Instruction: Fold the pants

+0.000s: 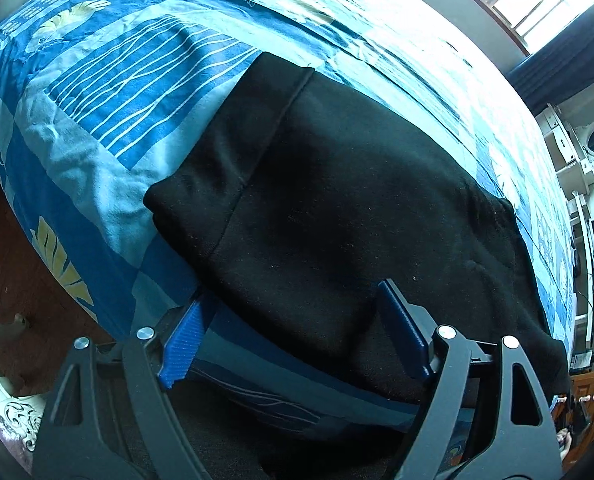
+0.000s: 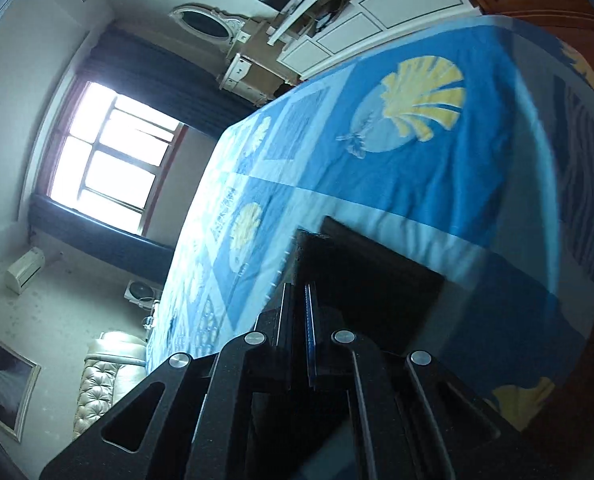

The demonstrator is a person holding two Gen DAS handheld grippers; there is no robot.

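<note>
Black pants (image 1: 337,208) lie spread on a bed with a blue patterned cover (image 1: 109,92); the waistband end points to the far left. My left gripper (image 1: 293,300) is open at the near edge of the pants; its left finger is under the fabric edge and its right finger on top. In the right wrist view my right gripper (image 2: 299,288) is shut on a fold of the black pants (image 2: 361,264) and holds it lifted above the bed cover (image 2: 437,160). The view is tilted and blurred.
The bed edge drops to a wooden floor (image 1: 5,260) at the left. A bright window (image 2: 109,156) with dark curtains, a white dresser with an oval mirror (image 2: 213,24) and a padded headboard (image 2: 97,384) surround the bed.
</note>
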